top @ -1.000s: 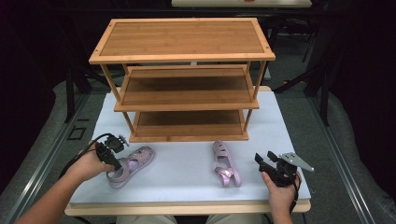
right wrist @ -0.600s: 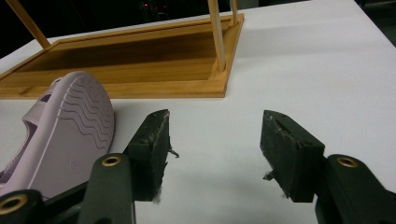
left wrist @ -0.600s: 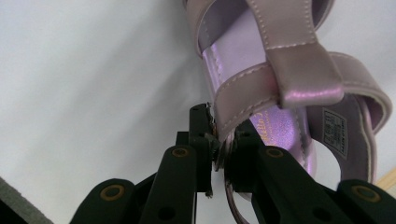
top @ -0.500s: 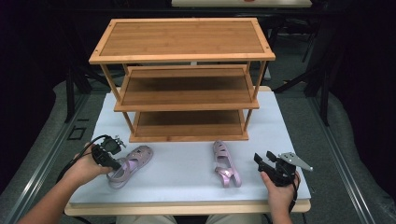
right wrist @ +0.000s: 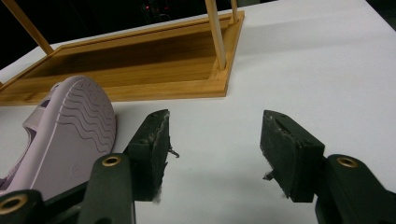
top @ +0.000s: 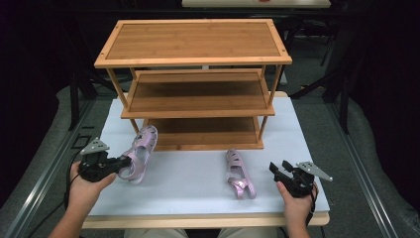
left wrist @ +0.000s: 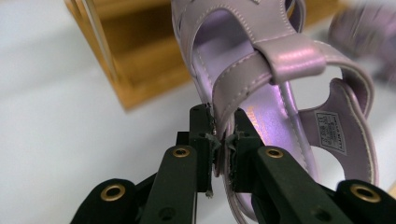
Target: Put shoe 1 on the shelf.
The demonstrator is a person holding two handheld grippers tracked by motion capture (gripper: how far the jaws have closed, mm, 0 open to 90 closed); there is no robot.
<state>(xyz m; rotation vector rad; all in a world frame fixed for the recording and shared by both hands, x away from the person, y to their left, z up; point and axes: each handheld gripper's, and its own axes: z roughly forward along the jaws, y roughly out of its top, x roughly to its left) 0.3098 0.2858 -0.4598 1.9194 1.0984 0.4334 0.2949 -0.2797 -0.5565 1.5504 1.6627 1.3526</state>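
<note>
From where I stood, the change was all on the left of the high view. The left claw (top: 120, 162) had pinched the side strap of one lilac sandal (top: 138, 154) and lifted it: a second before, that sandal lay flat on the white surface (top: 198, 173) at lower left, and now it stood tipped up, toe pointing toward the upper part of the frame, close to the lower left corner of the wooden shoe rack (top: 195, 99). In the left gripper view the claw (left wrist: 219, 149) was pressed nearly together, with only the thin strap of the sandal (left wrist: 261, 93) caught between its pads, so the hold looked narrow; I judged the shoe could swing or slip if it was moved quickly.

The other sandal (top: 238, 172) lay where it had been, on its side at lower centre, a little in front of the rack's bottom shelf (top: 198, 131). The right claw (top: 278, 169) had not shifted; it rested at lower right, just beside that second sandal. In the right gripper view its jaws were spread wide around bare surface, gripping nothing, with the sandal's ribbed sole (right wrist: 74, 135) at the left edge.

To my eye the first shoe was on its way to the rack, and the pair was not yet shelved.
</note>
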